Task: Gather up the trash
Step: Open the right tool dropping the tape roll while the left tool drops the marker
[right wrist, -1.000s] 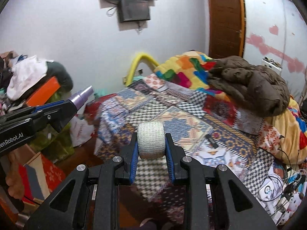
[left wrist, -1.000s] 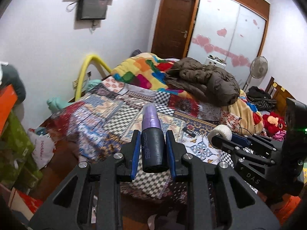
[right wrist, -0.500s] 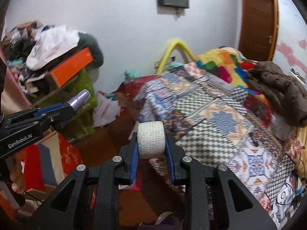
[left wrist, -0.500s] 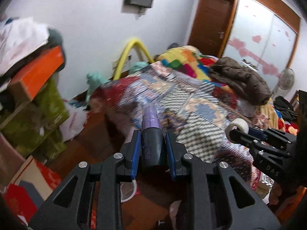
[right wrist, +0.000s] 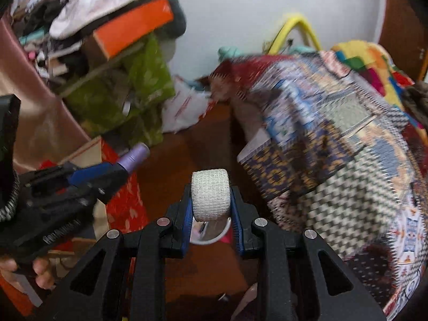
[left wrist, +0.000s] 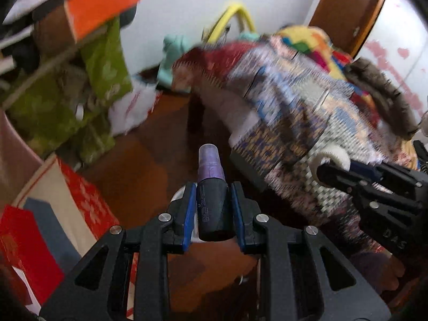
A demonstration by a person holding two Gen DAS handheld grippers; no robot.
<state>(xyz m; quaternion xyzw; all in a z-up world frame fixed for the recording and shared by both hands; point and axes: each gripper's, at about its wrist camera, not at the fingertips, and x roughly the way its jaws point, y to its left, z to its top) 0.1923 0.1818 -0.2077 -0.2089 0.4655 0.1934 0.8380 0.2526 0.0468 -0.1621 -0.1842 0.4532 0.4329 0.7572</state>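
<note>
My left gripper [left wrist: 213,203] is shut on a dark spray bottle [left wrist: 212,208] with a purple cap, held upright between the blue pads. My right gripper [right wrist: 210,200] is shut on a white gauze roll [right wrist: 210,194]. Each gripper shows in the other's view: the right one with its roll [left wrist: 330,159] at the right, the left one with the purple cap [right wrist: 135,157] at the left. Both point down over the brown wooden floor [right wrist: 187,160] beside the bed. A white round rim [right wrist: 214,236], possibly a bin, peeks out just below the right fingers; its inside is mostly hidden.
A bed with a patterned quilt [right wrist: 334,139] fills the right side. Green bags [right wrist: 133,91], an orange box [right wrist: 133,26] and piled clothes stand at the left. Red and white boxes [left wrist: 61,214] lie on the floor at lower left. A white plastic bag [right wrist: 184,107] sits by the wall.
Both grippers swung left off the bed and tilted down toward the floor, still holding the bottle and the roll. The clutter pile and floor boxes came into view.
</note>
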